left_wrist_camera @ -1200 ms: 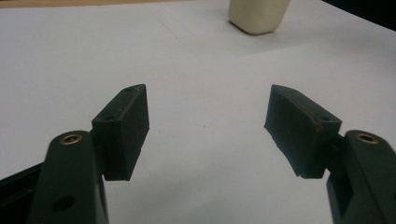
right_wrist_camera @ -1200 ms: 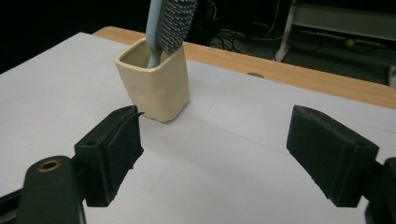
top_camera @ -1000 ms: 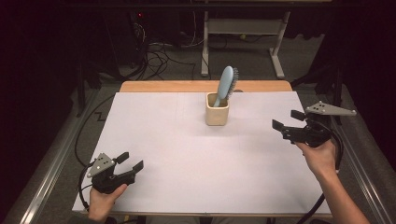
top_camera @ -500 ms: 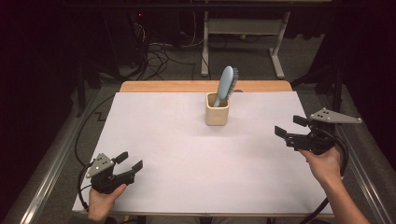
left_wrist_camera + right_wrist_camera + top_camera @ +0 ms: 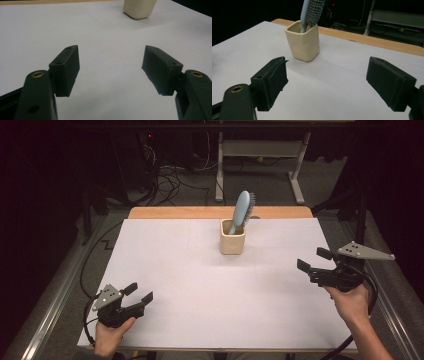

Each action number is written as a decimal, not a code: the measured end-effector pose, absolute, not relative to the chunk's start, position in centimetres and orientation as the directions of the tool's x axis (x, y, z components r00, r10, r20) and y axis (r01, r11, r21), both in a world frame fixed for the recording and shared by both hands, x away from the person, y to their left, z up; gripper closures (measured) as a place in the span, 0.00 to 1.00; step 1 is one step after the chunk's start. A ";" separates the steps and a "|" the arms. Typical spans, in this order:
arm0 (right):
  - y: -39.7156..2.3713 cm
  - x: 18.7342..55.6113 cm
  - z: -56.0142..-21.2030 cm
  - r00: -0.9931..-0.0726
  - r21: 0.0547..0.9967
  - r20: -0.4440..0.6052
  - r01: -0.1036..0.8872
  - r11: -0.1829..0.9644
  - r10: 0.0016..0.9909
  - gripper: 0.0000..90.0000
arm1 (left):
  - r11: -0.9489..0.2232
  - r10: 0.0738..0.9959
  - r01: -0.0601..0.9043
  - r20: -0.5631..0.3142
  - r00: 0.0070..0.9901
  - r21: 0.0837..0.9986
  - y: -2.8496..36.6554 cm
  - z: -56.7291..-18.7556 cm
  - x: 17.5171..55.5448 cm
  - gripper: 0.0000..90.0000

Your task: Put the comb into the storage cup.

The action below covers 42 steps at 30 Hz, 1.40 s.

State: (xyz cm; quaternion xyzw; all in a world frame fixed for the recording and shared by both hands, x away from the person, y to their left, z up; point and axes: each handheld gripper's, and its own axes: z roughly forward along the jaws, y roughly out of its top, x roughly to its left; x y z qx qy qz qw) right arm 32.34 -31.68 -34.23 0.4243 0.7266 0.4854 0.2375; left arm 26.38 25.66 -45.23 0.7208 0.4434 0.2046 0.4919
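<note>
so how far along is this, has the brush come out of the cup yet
Not yet. The blue hairbrush stands handle-down in the cream cup near the table's far edge, untouched. Nothing is in hand: the left gripper and the right gripper are both open and empty, well short of the cup. Any reaching, gripping or lifting remains.

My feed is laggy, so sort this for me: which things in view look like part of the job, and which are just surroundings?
Likely part of the job:
- blue hairbrush, standing tilted in the cup
- cream cup on the white table cover
- left gripper and right gripper, both with jaws open and empty

Just surroundings:
- cables on the floor beyond the table
- metal desk frame behind
</note>
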 end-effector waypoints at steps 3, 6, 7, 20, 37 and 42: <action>-31.9 32.0 -34.3 -0.526 0.908 0.068 0.384 0.166 0.848 0.20 | -0.122 0.840 0.438 -0.142 0.523 0.890 25.7 -45.2 26.4 0.35; -32.1 31.7 -34.3 -0.523 0.910 0.071 0.383 0.160 0.849 0.20 | -0.123 0.840 0.438 -0.142 0.524 0.890 25.6 -45.2 26.4 0.35; -32.1 31.6 -34.4 -0.522 0.910 0.074 0.384 0.156 0.850 0.20 | -0.122 0.839 0.439 -0.143 0.524 0.890 25.6 -45.2 26.4 0.35; -32.8 30.5 -35.0 -0.515 0.916 0.091 0.380 0.132 0.852 0.20 | -0.122 0.839 0.442 -0.146 0.525 0.889 25.6 -45.3 26.4 0.35; -32.8 29.1 -36.2 -0.517 0.918 0.097 0.377 0.124 0.850 0.20 | -0.123 0.838 0.439 -0.144 0.526 0.890 25.6 -45.2 26.4 0.35; -32.8 28.7 -36.5 -0.515 0.919 0.098 0.375 0.121 0.852 0.20 | -0.124 0.838 0.439 -0.143 0.526 0.890 25.6 -45.2 26.4 0.35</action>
